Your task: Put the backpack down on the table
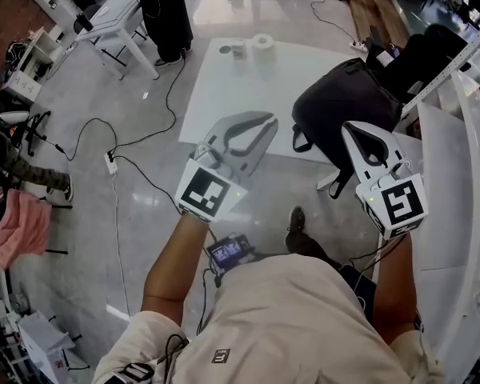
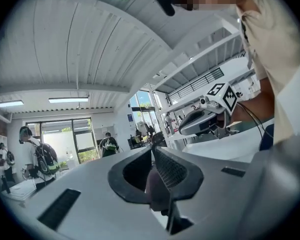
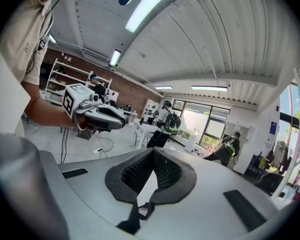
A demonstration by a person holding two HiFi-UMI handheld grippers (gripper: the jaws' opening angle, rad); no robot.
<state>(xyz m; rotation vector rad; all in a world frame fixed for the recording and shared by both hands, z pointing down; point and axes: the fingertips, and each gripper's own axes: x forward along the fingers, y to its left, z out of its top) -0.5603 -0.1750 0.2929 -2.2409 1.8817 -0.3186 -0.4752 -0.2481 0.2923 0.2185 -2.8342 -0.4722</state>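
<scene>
The black backpack lies on the right end of the white table, its straps hanging over the edge. Neither gripper touches it. My left gripper is held up over the floor to the left of the backpack, jaws shut on nothing; its own view shows the tips meeting with nothing between them. My right gripper hovers just in front of the backpack, also shut and empty. Each gripper shows in the other's view: the right gripper and the left gripper.
A tape roll and a small container sit at the table's far edge. Cables and a power strip run over the floor. A white rack stands at the right. People wearing backpacks stand farther off in the room.
</scene>
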